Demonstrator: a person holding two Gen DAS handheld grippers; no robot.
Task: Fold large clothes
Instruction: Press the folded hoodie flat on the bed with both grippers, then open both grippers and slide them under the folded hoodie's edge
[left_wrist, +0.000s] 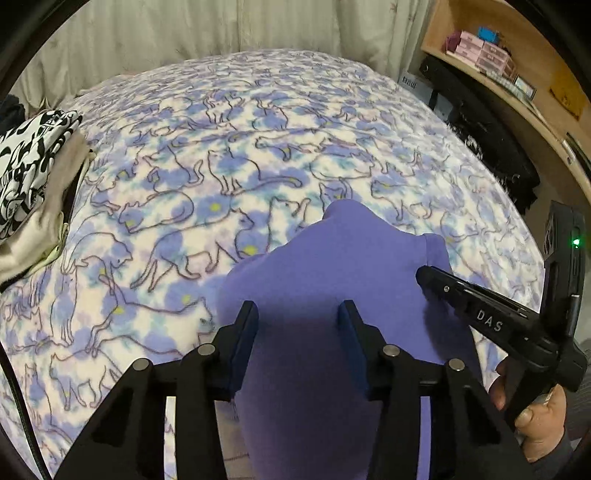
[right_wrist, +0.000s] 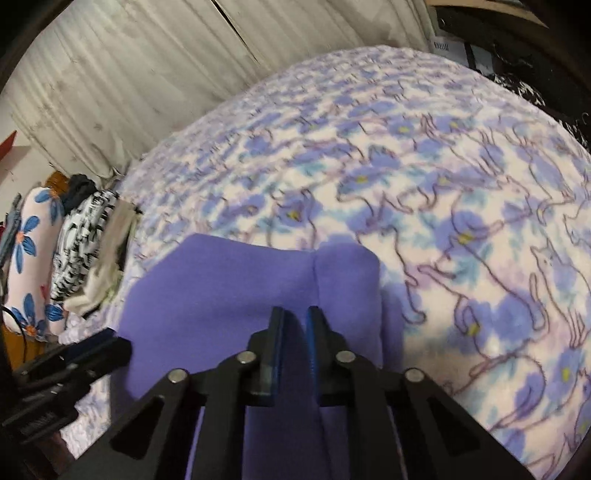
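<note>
A purple garment (left_wrist: 325, 258) is pinched by the nearly closed right gripper (right_wrist: 295, 314); the left gripper (left_wrist: 298, 308) is held wide apart over it, on the cat-print blanket (left_wrist: 221, 147).

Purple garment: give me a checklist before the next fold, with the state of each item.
1. Right gripper pinching the purple garment: ok, jaws nearly closed on cloth.
2. Left gripper gripping: not ok, jaws apart over the cloth.
3. Cat-print blanket ahead free for laying down: ok.
4. Folded stack out of the way: ok, at the left edge.
5. Garment lying flat: cannot tell, it bunches upward.
</note>
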